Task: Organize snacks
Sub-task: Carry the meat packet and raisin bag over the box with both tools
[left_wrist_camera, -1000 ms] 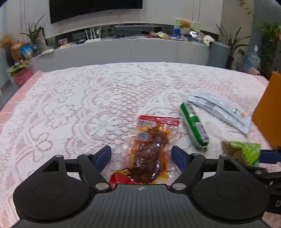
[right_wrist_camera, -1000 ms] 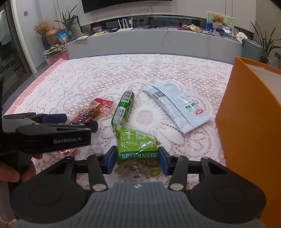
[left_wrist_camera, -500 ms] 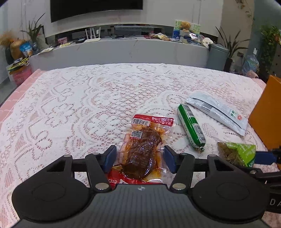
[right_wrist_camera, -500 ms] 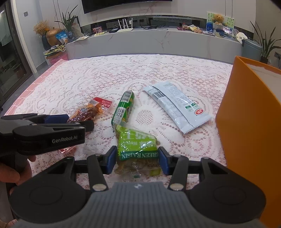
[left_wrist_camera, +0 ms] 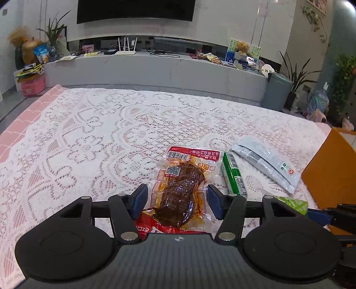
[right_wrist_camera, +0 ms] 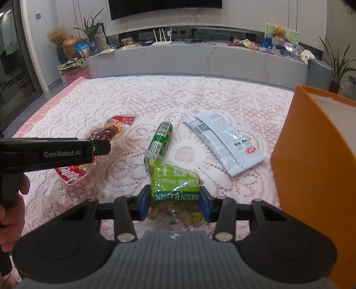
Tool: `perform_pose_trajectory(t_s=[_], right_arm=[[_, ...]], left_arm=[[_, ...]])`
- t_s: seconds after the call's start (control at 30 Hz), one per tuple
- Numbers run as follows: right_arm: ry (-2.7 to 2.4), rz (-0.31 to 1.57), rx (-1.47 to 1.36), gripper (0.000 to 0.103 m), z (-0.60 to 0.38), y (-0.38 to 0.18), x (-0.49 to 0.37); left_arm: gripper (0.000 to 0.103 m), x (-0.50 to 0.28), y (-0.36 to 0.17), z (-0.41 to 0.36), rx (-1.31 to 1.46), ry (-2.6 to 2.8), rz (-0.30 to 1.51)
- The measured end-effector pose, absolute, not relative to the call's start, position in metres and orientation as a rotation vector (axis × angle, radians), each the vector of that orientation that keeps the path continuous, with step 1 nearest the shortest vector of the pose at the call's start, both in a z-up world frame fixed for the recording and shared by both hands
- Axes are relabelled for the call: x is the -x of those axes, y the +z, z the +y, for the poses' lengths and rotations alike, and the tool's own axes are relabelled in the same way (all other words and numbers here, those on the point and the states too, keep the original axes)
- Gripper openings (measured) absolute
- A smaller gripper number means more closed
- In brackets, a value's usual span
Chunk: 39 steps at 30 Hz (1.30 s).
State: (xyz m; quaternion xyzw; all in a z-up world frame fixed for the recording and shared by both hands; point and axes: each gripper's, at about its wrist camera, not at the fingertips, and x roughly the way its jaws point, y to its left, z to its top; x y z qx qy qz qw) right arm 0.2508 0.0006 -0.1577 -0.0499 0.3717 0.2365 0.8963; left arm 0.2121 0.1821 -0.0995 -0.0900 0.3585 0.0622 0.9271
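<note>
A red-edged clear pouch of dark braised meat [left_wrist_camera: 181, 189] sits clamped between the blue pads of the left tongs [left_wrist_camera: 178, 201], its far end lifted off a lace-covered bench [left_wrist_camera: 93, 137] and its red lower end tucked beneath the tool's body. Just right of the meat pouch, a slim green snack tube [left_wrist_camera: 233, 175] lies flat on the lace, and beyond the tube a pale grey wrapper bar [left_wrist_camera: 265, 162] lies at a slant. Farther right of the meat pouch stands an orange box [left_wrist_camera: 329, 173], open at the top, at the bench's edge. Nearer the camera, on the meat pouch's right, the right tongs [right_wrist_camera: 174, 203] are closing on a green raisin bag [right_wrist_camera: 174, 184], pads pressed against both its sides; the bag's upper corner touches the green tube's near end. A hand [right_wrist_camera: 11, 211] grips the handle of the left tool at the frame's left margin in the right wrist view. Behind the bench, far past the meat pouch, runs a long grey media console [left_wrist_camera: 155, 69] carrying a white router [left_wrist_camera: 125, 47], with a dark television screen [left_wrist_camera: 135, 10] on the wall above.
</note>
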Motion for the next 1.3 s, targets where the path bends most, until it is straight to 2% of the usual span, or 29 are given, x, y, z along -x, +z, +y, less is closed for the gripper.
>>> perform_pose_trajectory(t_s=[0.43, 0.8, 1.3], right_arm=[[0.481, 0.691, 0.105, 0.042, -0.013, -0.134, -0.231], [0.525, 0.694, 0.085, 0.042, -0.037, -0.099, -0.196], [0.449, 0.645, 0.06, 0.042, -0.143, -0.043, -0.155]], left_arm=[[0.066, -0.18, -0.077, 0.174, 0.26, 0.114, 0.75], [0.066, -0.151, -0.06, 0.134, 0.251, 0.053, 0.816], [0.066, -0.13, -0.005, 0.07, 0.213, -0.069, 0.79]])
